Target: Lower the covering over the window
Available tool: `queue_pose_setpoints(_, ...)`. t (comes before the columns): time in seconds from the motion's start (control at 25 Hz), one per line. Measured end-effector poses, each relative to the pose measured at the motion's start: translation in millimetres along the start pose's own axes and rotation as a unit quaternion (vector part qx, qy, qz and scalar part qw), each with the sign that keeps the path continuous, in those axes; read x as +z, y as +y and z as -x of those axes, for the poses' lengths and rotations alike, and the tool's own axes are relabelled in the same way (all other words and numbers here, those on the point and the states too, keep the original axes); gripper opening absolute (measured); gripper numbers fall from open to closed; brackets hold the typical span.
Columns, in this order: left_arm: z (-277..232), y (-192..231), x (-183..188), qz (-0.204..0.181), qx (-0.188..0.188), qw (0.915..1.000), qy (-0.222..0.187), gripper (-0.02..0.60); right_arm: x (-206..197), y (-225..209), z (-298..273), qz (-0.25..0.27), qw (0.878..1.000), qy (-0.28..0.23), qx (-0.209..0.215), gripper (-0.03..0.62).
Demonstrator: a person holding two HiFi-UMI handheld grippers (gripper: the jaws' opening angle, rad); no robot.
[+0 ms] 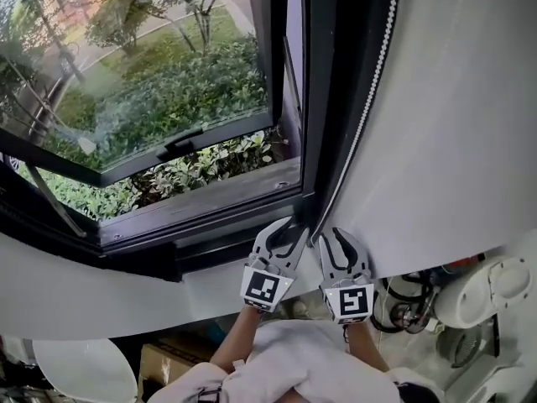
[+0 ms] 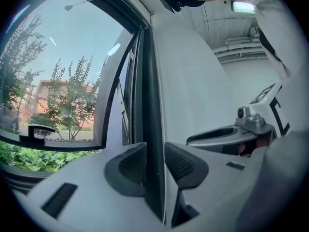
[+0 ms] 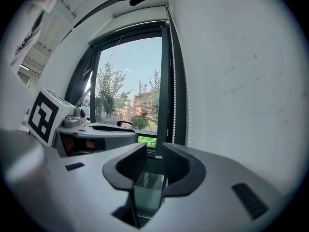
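White wall [image 1: 453,124] sitting beside the dark window frame [image 1: 323,99], glass uncovered. Bead chain [image 1: 370,99] hanging along the frame's right edge. Left gripper [image 1: 295,227] gaping, chain running through the gap unpinched. Right gripper [image 1: 332,235] gaping too, gripping nothing.

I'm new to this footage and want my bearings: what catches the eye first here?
The open window with green shrubs outside fills the head view's upper left. A white bead chain runs down beside the white wall, and at its foot the left gripper and right gripper sit side by side, jaws apart.
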State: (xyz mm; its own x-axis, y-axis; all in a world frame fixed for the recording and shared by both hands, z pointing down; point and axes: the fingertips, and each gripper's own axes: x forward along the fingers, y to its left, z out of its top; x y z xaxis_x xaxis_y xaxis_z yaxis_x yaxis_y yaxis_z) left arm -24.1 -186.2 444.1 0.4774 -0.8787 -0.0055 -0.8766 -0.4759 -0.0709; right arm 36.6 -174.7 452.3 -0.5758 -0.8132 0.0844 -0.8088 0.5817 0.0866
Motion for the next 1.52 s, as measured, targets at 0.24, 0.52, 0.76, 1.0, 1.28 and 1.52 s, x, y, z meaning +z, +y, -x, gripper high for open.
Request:
queue_pose_setpoints(0.24,-26,-5,2,-0.002,-0.034,0.9994,-0.003,0.123,-4,-9,5,-0.001,0.999,0.01,-0.039,0.098)
queue_pose_setpoints(0.52,-52,-10,4,-0.005,-0.06,0.9982,-0.002,0.137,-2,-14,7,0.001,0.998,0.013,-0.062,0.098)
queue_pose_setpoints(0.76,-72,-19,2,-0.009,-0.083,0.9965,-0.001,0.16,-4,-16,11,-0.003,0.997,0.017,-0.078,0.098)
queue_pose_setpoints(1.0,-91,-21,-4,-0.014,-0.083,0.9964,0.009,0.17,0,-16,16,-0.002,0.995,0.01,-0.095,0.098)
queue_pose_setpoints(1.28,-92,-10,-5,-0.003,-0.057,0.9984,0.007,0.02,1,-20,28,-0.006,0.993,0.012,-0.119,0.098)
queue_pose_setpoints(1.52,-75,-18,-11,0.014,-0.09,0.9958,0.011,0.017,12,-12,27,0.008,0.994,-0.001,-0.109,0.098)
